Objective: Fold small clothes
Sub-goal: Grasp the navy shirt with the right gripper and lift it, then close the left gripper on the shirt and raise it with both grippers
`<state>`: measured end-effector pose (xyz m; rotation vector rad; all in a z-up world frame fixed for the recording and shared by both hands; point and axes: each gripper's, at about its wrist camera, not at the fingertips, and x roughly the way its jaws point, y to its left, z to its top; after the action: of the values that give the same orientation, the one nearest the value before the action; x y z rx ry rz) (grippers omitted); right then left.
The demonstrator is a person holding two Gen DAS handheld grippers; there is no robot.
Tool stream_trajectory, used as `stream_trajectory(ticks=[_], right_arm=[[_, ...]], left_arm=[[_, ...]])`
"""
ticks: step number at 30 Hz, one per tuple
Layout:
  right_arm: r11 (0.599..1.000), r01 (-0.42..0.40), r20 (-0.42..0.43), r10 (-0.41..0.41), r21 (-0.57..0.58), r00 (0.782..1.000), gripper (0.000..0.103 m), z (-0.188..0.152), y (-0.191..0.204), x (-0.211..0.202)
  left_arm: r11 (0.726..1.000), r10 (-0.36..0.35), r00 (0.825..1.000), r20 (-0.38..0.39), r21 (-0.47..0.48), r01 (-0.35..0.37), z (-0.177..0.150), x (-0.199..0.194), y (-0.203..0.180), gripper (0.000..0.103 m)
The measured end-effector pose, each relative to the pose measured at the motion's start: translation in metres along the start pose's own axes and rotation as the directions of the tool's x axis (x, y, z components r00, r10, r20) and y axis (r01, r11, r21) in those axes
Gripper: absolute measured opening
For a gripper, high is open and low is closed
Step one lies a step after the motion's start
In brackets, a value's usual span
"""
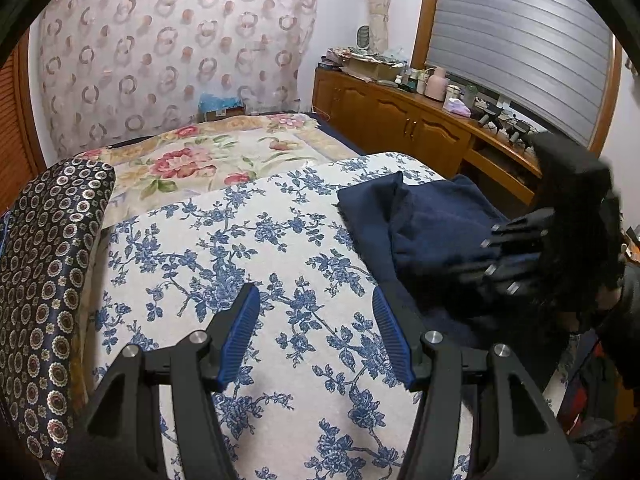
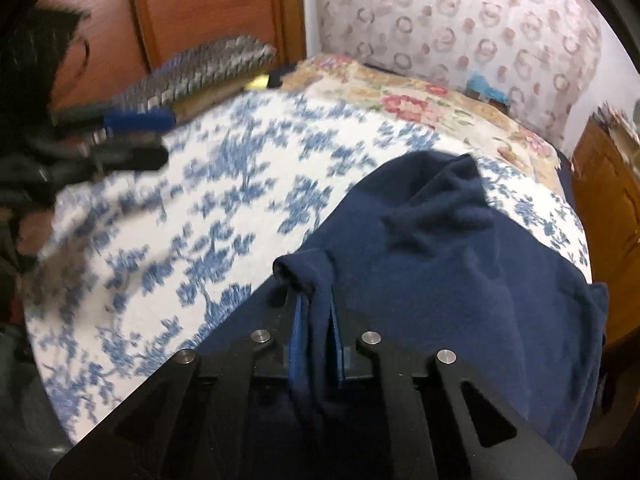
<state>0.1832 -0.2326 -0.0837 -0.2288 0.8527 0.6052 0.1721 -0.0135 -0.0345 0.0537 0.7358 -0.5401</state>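
I have the right tool (image 2: 316, 320) clamped on a bunched edge of the navy garment (image 2: 460, 280), its blue pads nearly together with the cloth pinched between them. The garment lies rumpled on the bed (image 1: 240, 240), on the blue-flowered cover, toward three o'clock from my left tool (image 1: 316, 336). That one hovers half open over bare cover with nothing between its pads. I judge this the start of a fold: one corner taken. Next I need the left tool over at three o'clock, gripping a matching edge, before I lift and spread the cloth flat.
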Motion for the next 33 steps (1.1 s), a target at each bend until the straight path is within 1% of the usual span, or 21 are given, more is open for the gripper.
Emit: stream_trajectory(ticks=[1, 2, 4, 5, 7, 10, 12, 16, 18, 19, 20, 21, 22, 23, 25, 26, 27, 29, 30, 33], right_arm=[[1.000, -0.009, 0.018, 0.008, 0.013, 1.000, 0.010, 0.002, -0.003, -0.006], [1.000, -0.008, 0.046, 0.007, 0.024, 0.999, 0.008, 0.004, -0.007, -0.015], [0.999, -0.010, 0.086, 0.006, 0.046, 0.996, 0.007, 0.008, -0.015, -0.029], [0.999, 0.000, 0.104, -0.006, 0.052, 0.995, 0.007, 0.010, -0.019, -0.036], [0.997, 0.043, 0.138, -0.051, 0.059, 0.989, 0.007, 0.014, -0.031, -0.052], [0.989, 0.111, 0.156, -0.125, 0.096, 0.980, 0.007, 0.016, -0.060, -0.071], [0.980, 0.159, 0.154, -0.177, 0.120, 0.972, 0.007, 0.015, -0.081, -0.081], [0.941, 0.278, 0.113, -0.303, 0.193, 0.946, 0.006, 0.009, -0.137, -0.091], [0.925, 0.304, 0.086, -0.330, 0.228, 0.940, 0.006, 0.005, -0.159, -0.091], [0.920, 0.302, 0.056, -0.325, 0.251, 0.944, 0.006, 0.003, -0.172, -0.085], [0.914, 0.311, 0.030, -0.330, 0.260, 0.944, 0.006, 0.000, -0.179, -0.079], [0.904, 0.333, 0.007, -0.347, 0.267, 0.938, 0.007, -0.002, -0.185, -0.072], [0.903, 0.333, -0.001, -0.345, 0.271, 0.939, 0.007, -0.006, -0.188, -0.070], [0.905, 0.326, -0.004, -0.338, 0.273, 0.941, 0.012, -0.009, -0.189, -0.069], [0.893, 0.354, -0.011, -0.365, 0.280, 0.931, 0.023, -0.013, -0.192, -0.069], [0.890, 0.357, -0.010, -0.369, 0.282, 0.929, 0.037, -0.014, -0.193, -0.069], [0.891, 0.346, -0.001, -0.362, 0.294, 0.932, 0.052, -0.017, -0.196, -0.071], [0.894, 0.320, -0.004, -0.336, 0.313, 0.942, 0.061, -0.020, -0.199, -0.069], [0.897, 0.305, -0.012, -0.318, 0.321, 0.948, 0.063, -0.023, -0.203, -0.066], [0.898, 0.285, -0.036, -0.289, 0.336, 0.956, 0.065, -0.029, -0.210, -0.055]], left_arm=[[1.000, -0.002, 1.000, -0.003, 0.002, 0.002, 0.001, 0.001, -0.001, 0.058], [1.000, -0.005, 1.000, -0.005, 0.004, 0.005, 0.002, 0.003, -0.002, 0.058], [1.000, -0.011, 1.000, -0.010, 0.006, 0.012, 0.004, 0.006, -0.003, 0.058], [1.000, -0.013, 1.000, -0.012, 0.008, 0.013, 0.005, 0.007, -0.004, 0.058], [1.000, -0.018, 1.000, -0.018, 0.019, 0.018, 0.008, 0.011, -0.008, 0.058], [0.999, -0.027, 0.999, -0.026, 0.031, 0.028, 0.013, 0.017, -0.013, 0.058], [0.999, -0.031, 0.999, -0.034, 0.039, 0.032, 0.015, 0.021, -0.017, 0.058], [0.998, -0.042, 0.998, -0.052, 0.049, 0.045, 0.018, 0.031, -0.023, 0.058], [0.997, -0.050, 0.997, -0.065, 0.050, 0.053, 0.021, 0.038, -0.024, 0.058], [0.997, -0.052, 0.996, -0.072, 0.049, 0.056, 0.022, 0.041, -0.025, 0.058], [0.997, -0.053, 0.995, -0.083, 0.048, 0.057, 0.023, 0.046, -0.026, 0.058], [0.997, -0.053, 0.995, -0.090, 0.049, 0.058, 0.025, 0.049, -0.027, 0.058], [0.997, -0.054, 0.994, -0.097, 0.050, 0.059, 0.026, 0.053, -0.028, 0.058], [0.997, -0.054, 0.993, -0.105, 0.052, 0.059, 0.028, 0.057, -0.029, 0.058], [0.997, -0.045, 0.992, -0.114, 0.063, 0.052, 0.035, 0.064, -0.030, 0.058], [0.996, -0.045, 0.992, -0.115, 0.066, 0.053, 0.038, 0.068, -0.031, 0.058], [0.996, -0.045, 0.992, -0.119, 0.067, 0.054, 0.042, 0.073, -0.032, 0.058], [0.996, -0.045, 0.991, -0.126, 0.071, 0.054, 0.050, 0.083, -0.033, 0.058], [0.996, -0.045, 0.990, -0.132, 0.073, 0.055, 0.055, 0.089, -0.034, 0.058], [0.995, -0.050, 0.988, -0.145, 0.075, 0.062, 0.067, 0.112, -0.038, 0.058]])
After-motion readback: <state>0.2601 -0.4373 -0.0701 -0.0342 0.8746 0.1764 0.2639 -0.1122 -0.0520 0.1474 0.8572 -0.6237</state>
